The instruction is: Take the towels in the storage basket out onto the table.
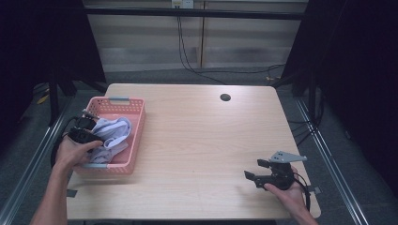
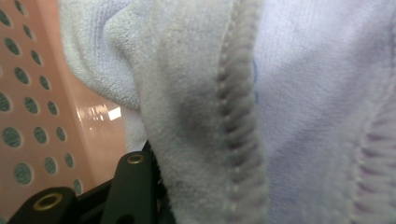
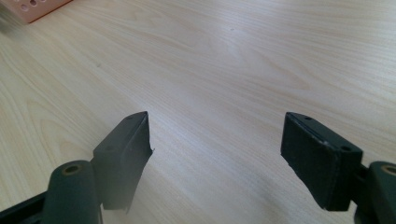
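- The left hand-held gripper (image 1: pixel 89 129) is at the left edge of the tabletop (image 1: pixel 197 140), reaching into the pink plastic basket (image 1: pixel 133 140) from its left side.
- In the left gripper view, one black jaw shows at the bottom left, and the pale lilac towel (image 2: pixel 280 116) lies right against it. The towel hides the other jaw, so I cannot tell if the pads already pinch the cloth.
- The towel (image 1: pixel 111 133) lies crumpled inside the basket; a stitched hem (image 2: pixel 233 116) runs down its fold, close to the camera.
- The perforated wall of the basket (image 2: pixel 28 93) stands to the left of the towel in that view.
- The right hand-held gripper (image 1: pixel 256 169) rests at the near right part of the tabletop, well apart from the basket, and points to the left.
- Its jaws are spread wide and nothing is between them; only the bare wood of the tabletop (image 3: pixel 224 70) lies under them.
- A corner of the basket (image 3: pixel 37 9) shows far off at the top left of the right gripper view.
- A small dark round hole (image 1: pixel 225 97) is in the far part of the tabletop.
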`<action>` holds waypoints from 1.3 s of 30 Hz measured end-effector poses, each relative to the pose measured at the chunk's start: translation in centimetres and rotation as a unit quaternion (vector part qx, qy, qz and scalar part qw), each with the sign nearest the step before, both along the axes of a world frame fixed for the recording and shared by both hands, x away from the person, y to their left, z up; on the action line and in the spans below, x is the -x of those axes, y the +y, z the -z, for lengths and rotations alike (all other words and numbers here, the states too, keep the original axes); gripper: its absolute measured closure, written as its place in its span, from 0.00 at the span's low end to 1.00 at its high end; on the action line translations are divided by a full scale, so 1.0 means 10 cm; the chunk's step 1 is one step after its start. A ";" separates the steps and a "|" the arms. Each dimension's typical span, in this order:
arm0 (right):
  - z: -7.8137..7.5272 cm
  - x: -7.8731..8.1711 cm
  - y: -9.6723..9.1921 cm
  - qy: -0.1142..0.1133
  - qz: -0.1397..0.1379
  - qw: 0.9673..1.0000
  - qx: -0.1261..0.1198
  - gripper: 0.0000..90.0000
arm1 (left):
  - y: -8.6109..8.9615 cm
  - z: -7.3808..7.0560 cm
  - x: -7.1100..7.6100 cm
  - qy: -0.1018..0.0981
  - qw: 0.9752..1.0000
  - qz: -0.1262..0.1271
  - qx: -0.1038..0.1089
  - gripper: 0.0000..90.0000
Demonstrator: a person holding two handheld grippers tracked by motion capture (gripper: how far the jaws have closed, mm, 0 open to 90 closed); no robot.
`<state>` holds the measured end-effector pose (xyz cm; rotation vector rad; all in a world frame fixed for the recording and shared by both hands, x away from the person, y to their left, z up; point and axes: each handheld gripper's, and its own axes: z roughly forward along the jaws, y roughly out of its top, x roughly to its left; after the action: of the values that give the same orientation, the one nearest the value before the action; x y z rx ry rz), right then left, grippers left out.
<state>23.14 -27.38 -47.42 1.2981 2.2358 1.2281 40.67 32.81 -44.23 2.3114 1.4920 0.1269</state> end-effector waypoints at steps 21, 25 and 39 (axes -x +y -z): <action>-0.01 0.00 -0.01 -0.002 0.004 1.000 -0.004 0.27 | 0.18 -0.27 0.11 -0.065 0.993 -0.016 0.095 0.62; -0.01 -0.01 -0.02 -0.002 0.007 1.000 -0.004 0.27 | 0.19 -0.34 0.13 -0.081 0.989 -0.031 0.116 0.62; -0.01 0.00 -0.03 0.000 0.009 1.000 -0.007 0.26 | 0.23 -0.71 0.20 -0.122 0.982 -0.024 0.140 0.62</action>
<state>23.16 -27.70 -47.32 1.3201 2.2134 1.2407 38.70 35.15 -37.16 1.9613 1.3473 0.1936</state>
